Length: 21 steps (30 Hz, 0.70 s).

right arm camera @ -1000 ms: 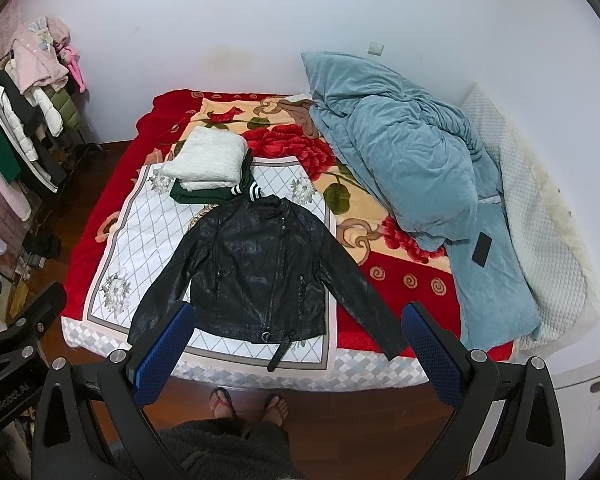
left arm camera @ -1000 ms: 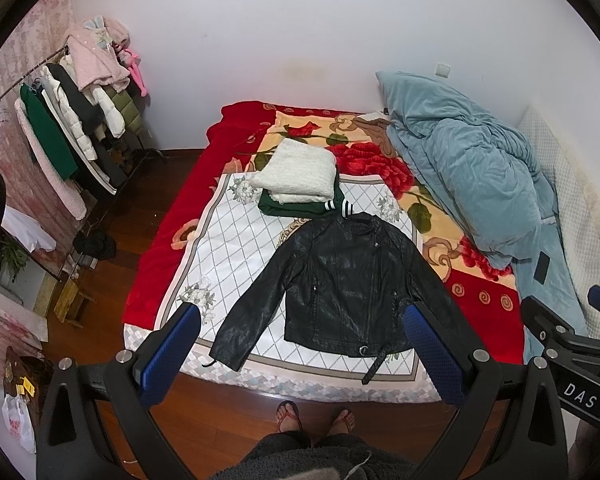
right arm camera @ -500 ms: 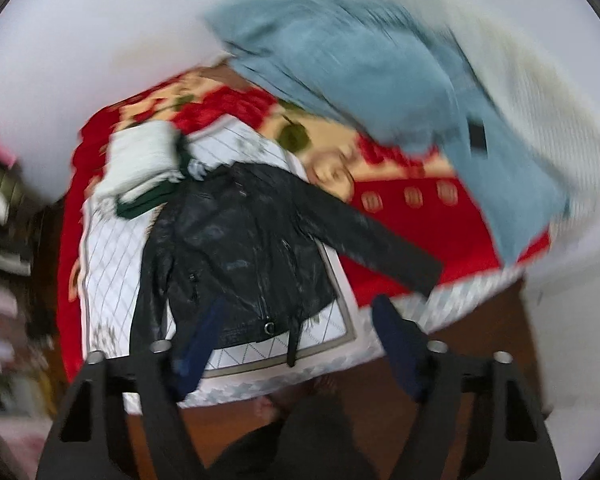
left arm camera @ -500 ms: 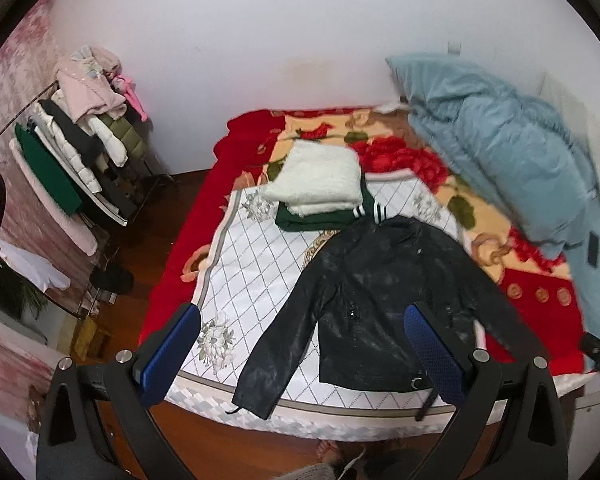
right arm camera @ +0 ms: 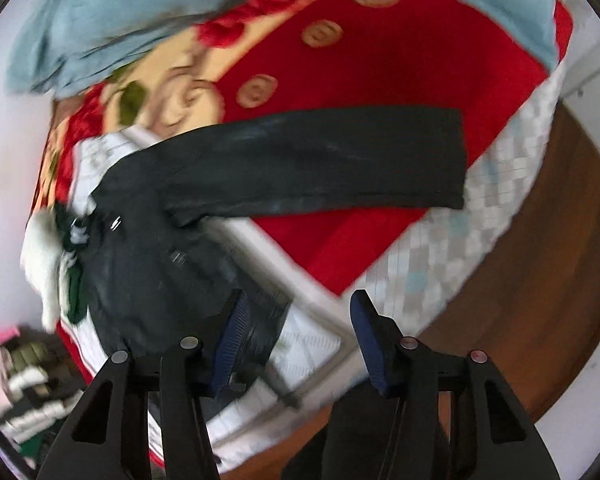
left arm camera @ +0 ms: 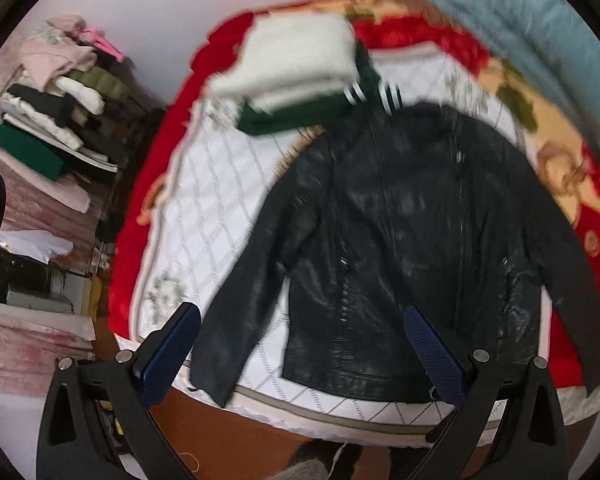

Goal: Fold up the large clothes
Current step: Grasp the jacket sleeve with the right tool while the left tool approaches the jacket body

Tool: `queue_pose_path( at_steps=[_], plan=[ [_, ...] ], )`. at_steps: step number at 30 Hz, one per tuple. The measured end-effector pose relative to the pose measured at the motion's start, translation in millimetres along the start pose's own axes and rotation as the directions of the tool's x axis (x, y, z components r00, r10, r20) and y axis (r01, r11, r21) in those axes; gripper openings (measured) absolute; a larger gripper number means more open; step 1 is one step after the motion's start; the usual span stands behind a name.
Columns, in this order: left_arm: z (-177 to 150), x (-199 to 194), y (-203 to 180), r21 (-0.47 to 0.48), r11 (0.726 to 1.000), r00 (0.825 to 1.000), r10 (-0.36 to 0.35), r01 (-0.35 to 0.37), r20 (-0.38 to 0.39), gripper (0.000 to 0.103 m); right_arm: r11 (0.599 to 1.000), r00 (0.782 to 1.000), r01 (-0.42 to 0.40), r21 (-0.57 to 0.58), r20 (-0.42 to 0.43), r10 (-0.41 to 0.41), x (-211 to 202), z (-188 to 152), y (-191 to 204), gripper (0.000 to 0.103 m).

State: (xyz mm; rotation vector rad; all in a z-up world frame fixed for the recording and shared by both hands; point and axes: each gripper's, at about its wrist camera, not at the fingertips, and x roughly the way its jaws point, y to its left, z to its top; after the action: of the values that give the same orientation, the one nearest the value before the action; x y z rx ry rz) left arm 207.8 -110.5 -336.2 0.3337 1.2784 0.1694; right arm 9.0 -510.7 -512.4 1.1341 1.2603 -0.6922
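Blue duvet [left arm camera: 532, 32] on red floral blanket [right arm camera: 380, 60]; clothes rack [left arm camera: 60, 120] w/ garments nearby.

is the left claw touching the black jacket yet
Cannot tell. In the blurred left wrist view the open left claw frames the black jacket sleeve and hem, but height above them is unclear.

Jacket [left arm camera: 412, 240] on bed [left arm camera: 204, 208], before folded stack [left arm camera: 300, 68]

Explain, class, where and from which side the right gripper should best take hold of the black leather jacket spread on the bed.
Probably the cuff of the sleeve that the black leather jacket stretches flat across the red blanket. Its squared end lies free near the bed's edge, so the open right gripper can come in from the foot of the bed and pinch it.
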Motion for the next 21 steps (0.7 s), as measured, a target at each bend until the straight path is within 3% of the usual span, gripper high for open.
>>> queue_pose_path(
  at_steps=[2,6,10,12,13,16,21],
  plan=[
    [5.1,27.4,-23.0,0.025,1.000,1.000,0.019,-0.018,-0.024,0.103,0.998,1.000,0.004,0.066,-0.005,-0.004,31.5,21.2,-20.4,0.063],
    [13.0,74.0,-60.0,0.036,0.999,0.998,0.029,-0.026,-0.060,0.103,0.976,0.998,-0.002,0.219,-0.067,0.017,100.1,53.6,-58.0,0.065],
    [15.6,115.3,-96.0,0.050,0.999,0.993,0.015,-0.010,-0.113,0.103,0.923,0.993,-0.021,0.385,-0.097,0.063,159.1,72.1,-85.4,0.067],
    [15.6,129.7,-110.2,0.066,0.998,0.991,0.003,0.005,-0.132,0.103,0.895,0.996,-0.052,0.443,-0.043,0.080,160.4,76.1,-85.4,0.067],
    [15.1,134.9,-116.8,0.073,0.997,0.991,-0.005,0.015,-0.136,0.103,0.878,0.995,-0.100,0.468,0.023,0.101,153.5,75.2,-84.2,0.065],
    [14.1,144.2,-129.1,0.092,0.995,0.991,-0.026,0.039,-0.134,0.103,0.846,0.978,-0.204,0.492,0.148,0.150,135.8,67.3,-83.4,0.051],
    [11.6,158.2,-143.0,0.105,0.993,0.988,-0.043,0.060,-0.151,0.103,0.842,0.961,-0.252,0.477,0.226,0.160,136.8,75.6,-85.4,0.051]
  ],
)
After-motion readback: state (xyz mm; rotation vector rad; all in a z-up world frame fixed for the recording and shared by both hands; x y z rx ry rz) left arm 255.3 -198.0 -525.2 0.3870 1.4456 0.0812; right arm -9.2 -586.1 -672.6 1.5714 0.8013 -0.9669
